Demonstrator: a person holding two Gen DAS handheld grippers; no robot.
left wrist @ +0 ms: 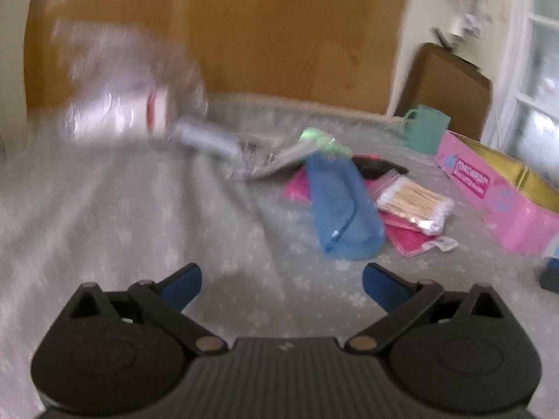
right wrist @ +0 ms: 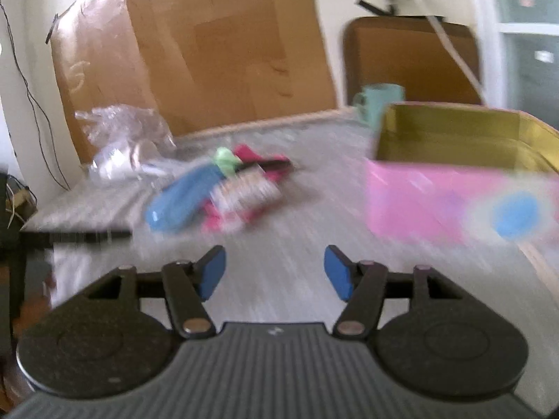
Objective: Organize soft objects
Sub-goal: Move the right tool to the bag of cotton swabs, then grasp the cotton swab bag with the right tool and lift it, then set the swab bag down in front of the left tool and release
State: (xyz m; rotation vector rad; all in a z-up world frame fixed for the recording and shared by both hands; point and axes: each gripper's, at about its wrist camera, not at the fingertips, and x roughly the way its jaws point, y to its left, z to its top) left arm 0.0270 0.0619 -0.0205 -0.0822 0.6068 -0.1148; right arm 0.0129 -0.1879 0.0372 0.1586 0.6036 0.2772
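Little of the sorting appears done, judging from how things lie. The soft things sit in one loose heap on the grey cloth (left wrist: 146, 230): a blue pouch (left wrist: 344, 209) lies across pink cloths (left wrist: 405, 235), a bag of cotton swabs (left wrist: 414, 204) rests on the pink cloths just beside the pouch, and a green bundle (left wrist: 323, 139) touches the pouch's far end. A crumpled clear bag (left wrist: 122, 83) lies apart from the heap toward the cardboard (left wrist: 286, 35), too blurred to tell what it contains. The pink box (right wrist: 433, 202), which looks like the likely destination, stands open near the heap; the part of its yellow interior that shows in the right wrist view holds nothing, though most of its floor is hidden behind the near wall. A teal mug (right wrist: 379, 103) stands just behind the box. The left gripper (left wrist: 282, 281) has its jaws spread wide with only cloth showing between them, so it carries nothing. The right gripper (right wrist: 275, 272) is likewise released, its pads apart and nothing between them. Both point toward the heap from a short way off, touching none of it. On that evidence, every piece in the heap remains to be picked up and placed, and the pouch, lying on top and nearest, seems the easiest first grab.
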